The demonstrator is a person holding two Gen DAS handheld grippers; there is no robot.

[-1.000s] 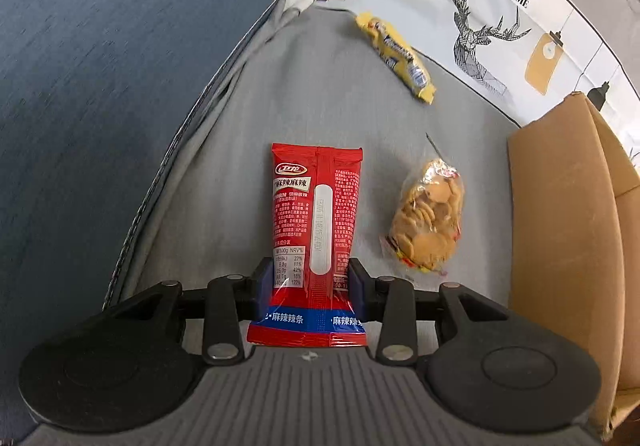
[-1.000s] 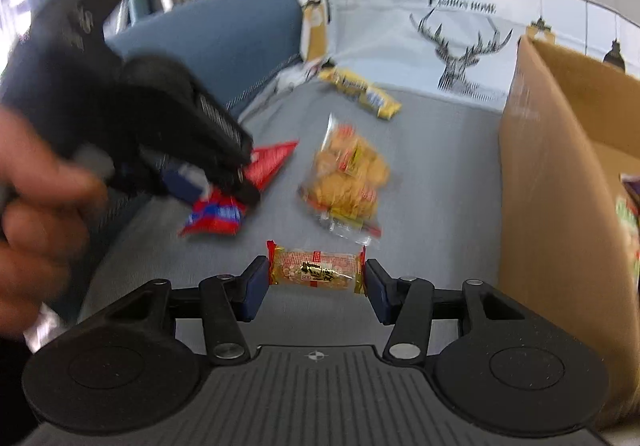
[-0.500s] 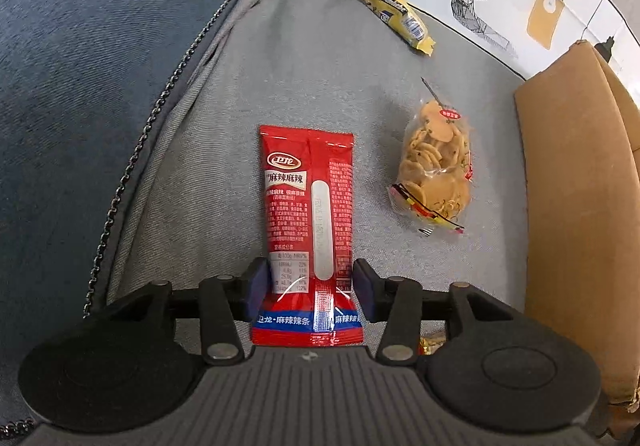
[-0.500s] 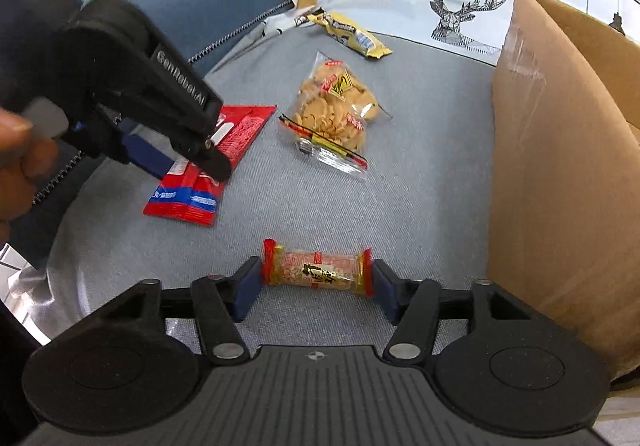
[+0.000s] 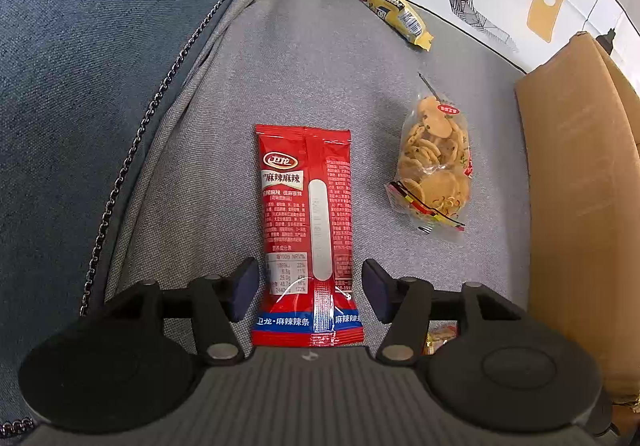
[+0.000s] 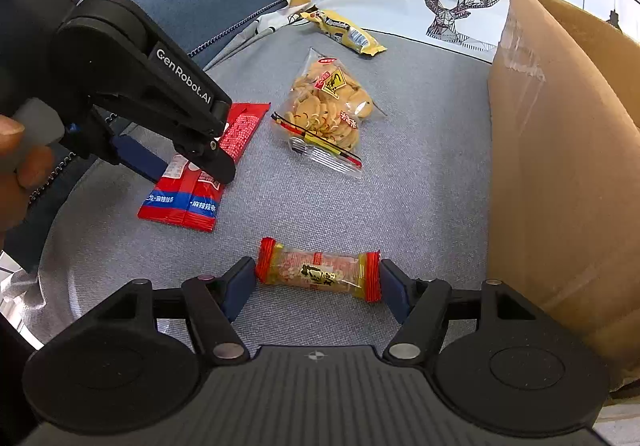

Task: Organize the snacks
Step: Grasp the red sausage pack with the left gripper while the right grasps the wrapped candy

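Meanwhile, the left gripper (image 5: pixel 308 290) is straddling, released, the near end of the flat red foil snack packet (image 5: pixel 306 230) lying on the grey fabric cushion (image 5: pixel 224 117). Rightward, the right gripper (image 6: pixel 318 286) is bracketing, unclenched, the small red-ended clear-wrapped cracker bar (image 6: pixel 318 269), near the brown cardboard box (image 6: pixel 560 173).

On the seat cushion (image 5: pixel 312 77) the flat packet (image 5: pixel 306 221) lies left of the cracker bag (image 5: pixel 434 169). Behind both lies the long bar (image 5: pixel 386 5). The small wrapped snack (image 6: pixel 318 270) lies in front; the cardboard box (image 6: pixel 560 165) stands at the right.
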